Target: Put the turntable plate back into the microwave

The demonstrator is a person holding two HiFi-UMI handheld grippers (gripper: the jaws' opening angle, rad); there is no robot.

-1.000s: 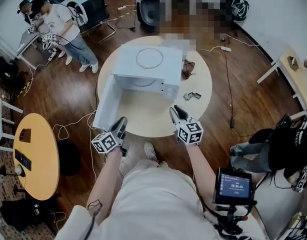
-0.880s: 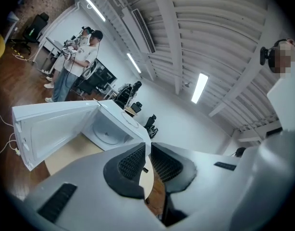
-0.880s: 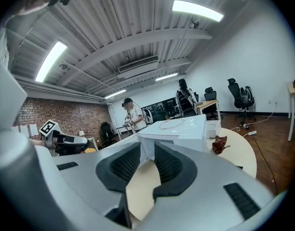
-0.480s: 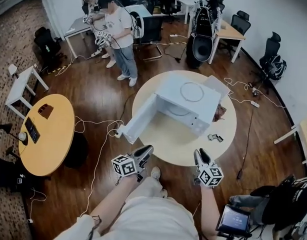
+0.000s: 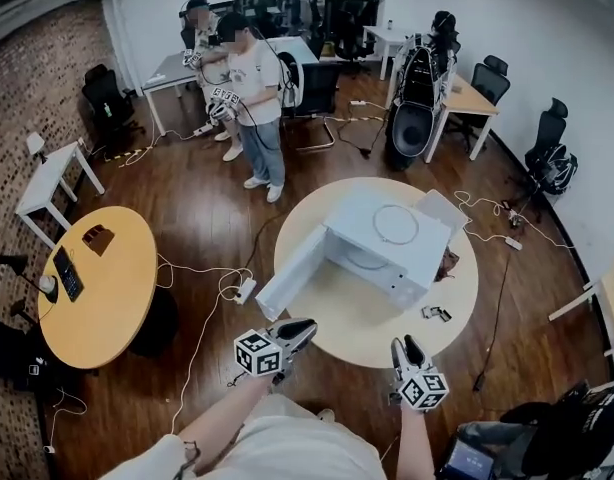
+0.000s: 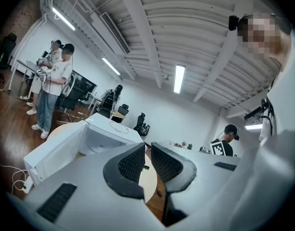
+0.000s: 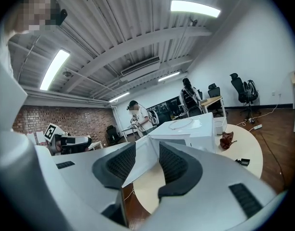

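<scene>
The left gripper (image 5: pixel 305 325) hovers off the round table's (image 5: pixel 352 320) edge, its jaws slightly apart and empty. The right gripper's (image 5: pixel 405 346) jaws have just been opening, with nothing between them. The turntable plate (image 5: pixel 365 260) appears to lie inside the open microwave (image 5: pixel 387 230).

Right hand-held gripper (image 7: pixel 147 147): jaws just opening, apart, nothing gripped. Beyond: white microwave (image 7: pixel 200 138), door (image 7: pixel 142 165) open, on round tabletop (image 7: pixel 248 149); ring (image 7: pixel 180 123) on top.
</scene>
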